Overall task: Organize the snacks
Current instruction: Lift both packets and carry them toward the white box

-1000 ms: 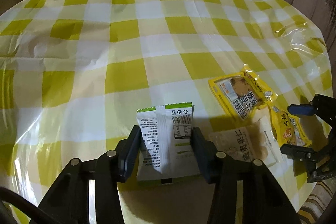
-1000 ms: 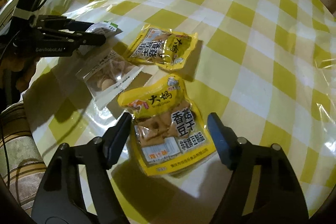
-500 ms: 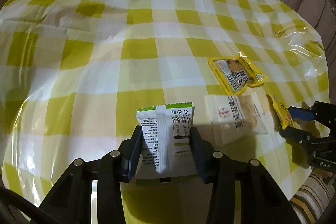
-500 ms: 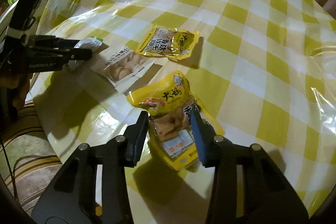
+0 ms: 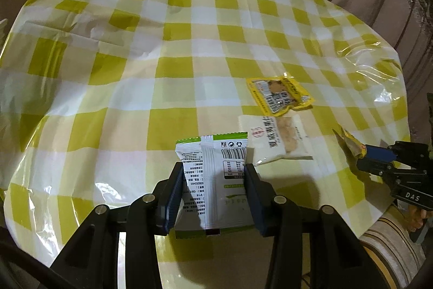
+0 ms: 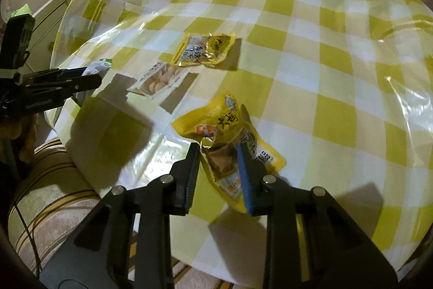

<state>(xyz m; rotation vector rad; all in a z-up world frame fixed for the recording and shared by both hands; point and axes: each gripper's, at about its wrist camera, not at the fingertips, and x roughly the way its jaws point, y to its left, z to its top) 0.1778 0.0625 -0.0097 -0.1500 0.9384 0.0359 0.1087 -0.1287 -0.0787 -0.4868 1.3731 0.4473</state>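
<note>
I read this as the pick-up step, with both hands loaded and no sorting spot chosen yet. My left gripper (image 5: 212,194) has its jaws partly closed on the white and green packet (image 5: 213,178), pads pressing its two long edges, the packet standing out ahead of the jaws above the near edge of the table (image 5: 135,88). My right gripper (image 6: 219,172) points down at the table, and its jaws are closing on the big yellow pouch (image 6: 222,126), which sits between them and crumples at the waist; its near end looks clear of the cloth, though I cannot be sure.

Two snacks lie flat on the table: a small yellow pouch (image 6: 204,49) farther off and a clear-window sachet (image 6: 159,79) just on the near side of it, close together but apparently not overlapping.

Next I judge I need a clear patch beyond them and must carry each packet there without dragging it.

The packets are thin, glossy film, flat and pillow-shaped with crimped ends, so they buckle under a squeeze and may slip. The sachet shows pale round pieces inside. The cloth is yellow and white check under a shiny plastic cover, wrinkled in places and likely slick.
</note>
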